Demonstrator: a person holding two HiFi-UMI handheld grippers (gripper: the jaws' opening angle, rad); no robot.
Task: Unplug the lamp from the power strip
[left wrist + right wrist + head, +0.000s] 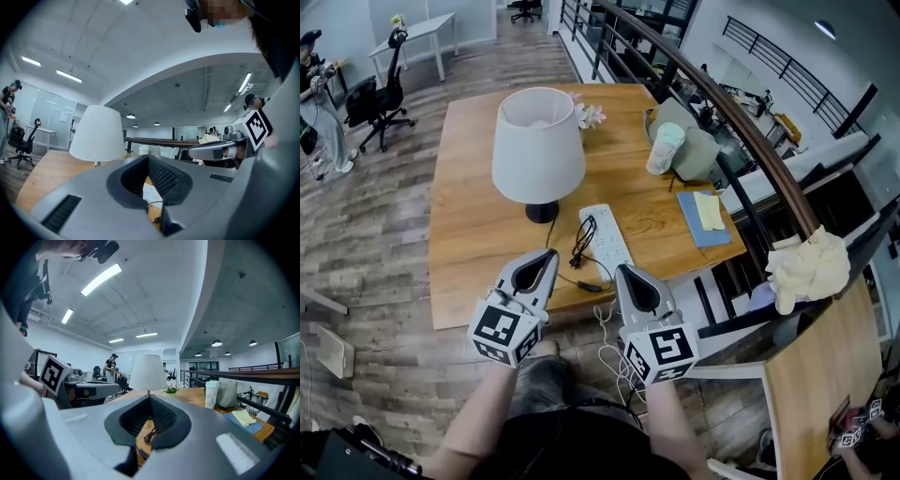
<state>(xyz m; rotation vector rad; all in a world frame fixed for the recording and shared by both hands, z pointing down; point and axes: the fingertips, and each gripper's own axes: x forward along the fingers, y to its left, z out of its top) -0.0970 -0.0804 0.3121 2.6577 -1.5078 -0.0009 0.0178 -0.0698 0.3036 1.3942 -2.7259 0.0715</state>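
The lamp point(538, 141) with its white shade stands on the wooden table point(469, 234), and it also shows ahead as the lamp point(97, 134) and the lamp point(147, 372). To its right lies the white power strip point(607, 238), with the lamp's black cord point(583, 240) bundled along its left side. A black cord end point(592, 285) lies on the table by the strip's near end. My left gripper point(549, 253) and right gripper point(622, 270) hover over the table's front edge, both shut and empty. The strip sits between and just beyond their tips.
A grey bag point(694, 150), a pale cup point(664, 148) and small flowers point(591, 115) stand at the table's far right. A blue notebook point(703, 219) with a yellow pad lies right of the strip. A railing point(741, 122) runs along the right. White cable point(609, 333) hangs off the front edge.
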